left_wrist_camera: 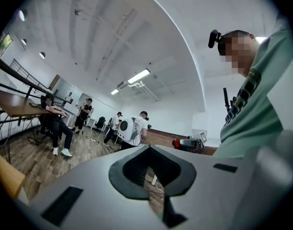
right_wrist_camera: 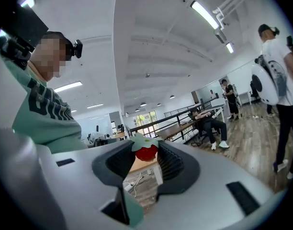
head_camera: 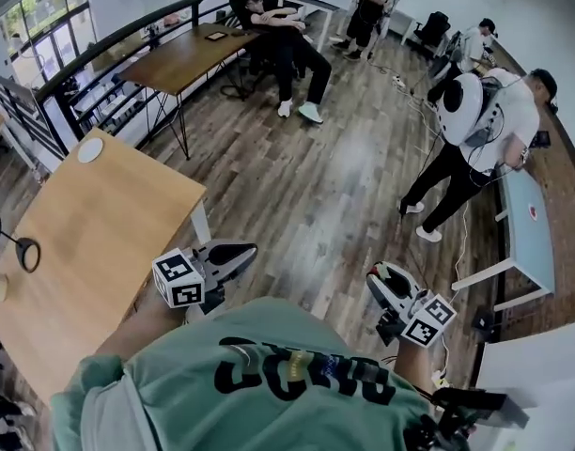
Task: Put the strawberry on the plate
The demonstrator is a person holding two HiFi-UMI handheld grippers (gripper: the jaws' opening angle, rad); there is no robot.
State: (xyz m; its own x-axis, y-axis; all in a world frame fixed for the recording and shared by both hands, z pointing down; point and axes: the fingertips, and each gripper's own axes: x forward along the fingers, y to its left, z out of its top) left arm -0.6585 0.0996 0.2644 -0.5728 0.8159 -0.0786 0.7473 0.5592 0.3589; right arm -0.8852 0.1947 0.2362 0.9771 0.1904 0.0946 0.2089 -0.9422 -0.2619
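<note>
A red strawberry (right_wrist_camera: 146,151) with a green leafy cap sits between the black pads of my right gripper (right_wrist_camera: 146,146), which is shut on it and held up in the air. In the head view the right gripper (head_camera: 378,274) hangs over the wooden floor in front of my body, and the berry is hidden there. My left gripper (head_camera: 244,250) floats beside the table corner, its jaws shut with nothing between them (left_wrist_camera: 149,148). A small white round plate (head_camera: 90,149) lies at the far corner of the wooden table (head_camera: 100,224), well away from both grippers.
A black looped object (head_camera: 24,252) stands at the table's left edge. A person with a white backpack (head_camera: 471,111) stands on the floor to the right, near a pale blue table (head_camera: 527,238). Other people sit and stand further back by a long desk (head_camera: 189,54).
</note>
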